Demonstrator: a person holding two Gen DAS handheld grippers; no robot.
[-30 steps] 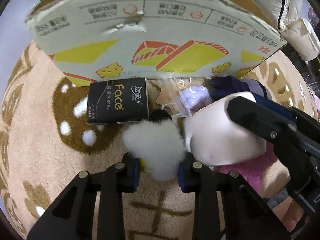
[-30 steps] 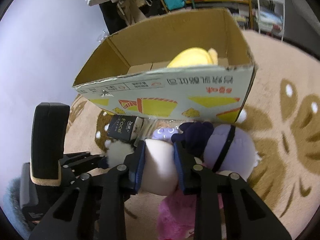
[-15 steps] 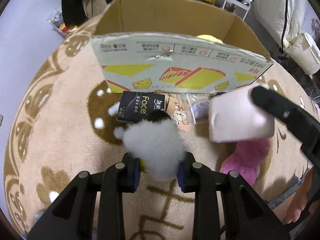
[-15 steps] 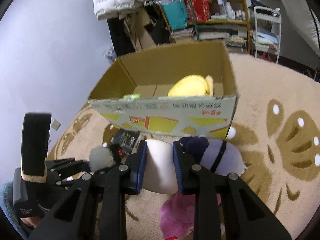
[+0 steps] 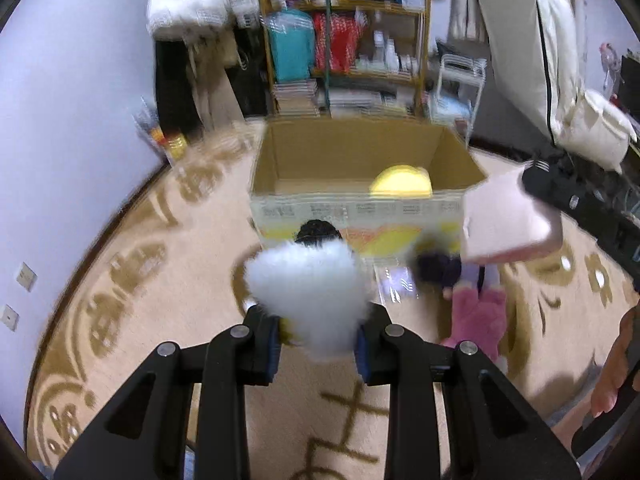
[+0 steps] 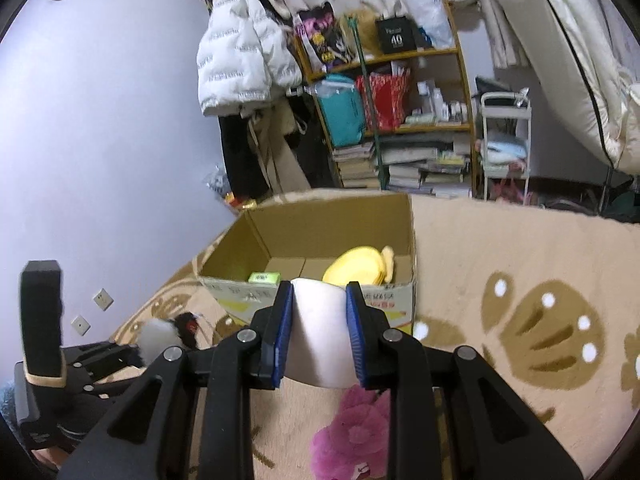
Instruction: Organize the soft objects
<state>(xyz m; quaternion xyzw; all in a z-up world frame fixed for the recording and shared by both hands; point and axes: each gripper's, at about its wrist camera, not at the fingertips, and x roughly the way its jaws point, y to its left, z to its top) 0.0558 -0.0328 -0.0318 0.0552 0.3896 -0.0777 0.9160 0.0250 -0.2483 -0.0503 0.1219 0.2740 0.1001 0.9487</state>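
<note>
My left gripper [image 5: 318,330] is shut on a fluffy white plush toy [image 5: 308,286] with a black end, held above the rug in front of the open cardboard box [image 5: 360,208]. My right gripper [image 6: 320,336] is shut on a pale pink soft block [image 6: 318,334], which also shows at the right of the left wrist view as the block [image 5: 508,220] lifted near the box's front right corner. A yellow plush [image 6: 358,266] and a small green pack [image 6: 264,278] lie inside the box. A pink plush [image 5: 478,316] and a dark purple plush [image 5: 438,270] lie on the rug.
The box stands on a beige patterned rug [image 6: 520,272]. Behind it are a crowded shelf [image 6: 400,120], a white cart [image 6: 506,144] and a hanging white jacket [image 6: 240,60]. A clear packet [image 5: 396,284] lies by the box front. A person's hand [image 5: 612,372] shows at the right edge.
Both grippers have risen and tilted upward with their toys held. The box's inside and the room behind have come into view, and the pink block lifted off the rug toward the box's corner.
</note>
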